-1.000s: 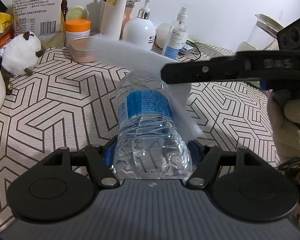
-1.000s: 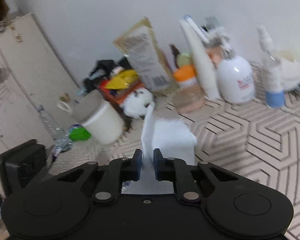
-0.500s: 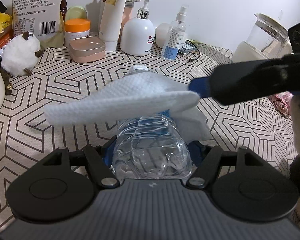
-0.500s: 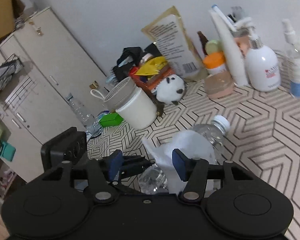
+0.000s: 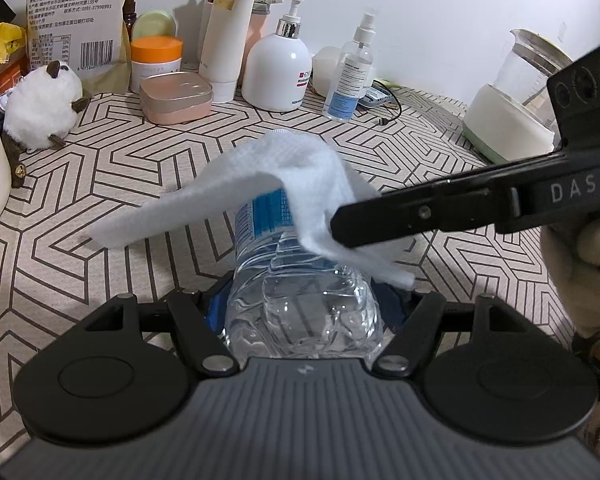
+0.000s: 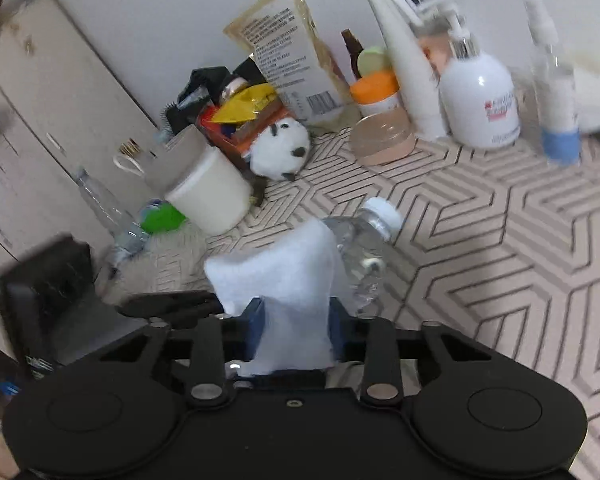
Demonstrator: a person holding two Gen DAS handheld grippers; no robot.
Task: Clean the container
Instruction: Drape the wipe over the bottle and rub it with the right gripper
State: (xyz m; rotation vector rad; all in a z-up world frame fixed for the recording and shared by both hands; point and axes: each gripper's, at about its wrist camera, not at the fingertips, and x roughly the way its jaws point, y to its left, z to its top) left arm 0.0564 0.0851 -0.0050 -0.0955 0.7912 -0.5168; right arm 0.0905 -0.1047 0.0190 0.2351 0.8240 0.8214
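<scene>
Bottle [image 5: 300,300]: I'm clamping base w/ L gripper [image 5: 302,312]; long axis pointing away.
R gripper [image 6: 292,324]: closing on wipe [image 6: 288,280], draped across bottle's side.

Your left gripper [image 5: 302,312] is angled down w/ jaws clamped on the bottle [image 5: 300,300] base. Right gripper [image 6: 292,320] reaches in from the right, jaws closing w/ the cloth [image 6: 288,280] between them; your gloved right hand [image 5: 580,256] grips its handle.
</scene>
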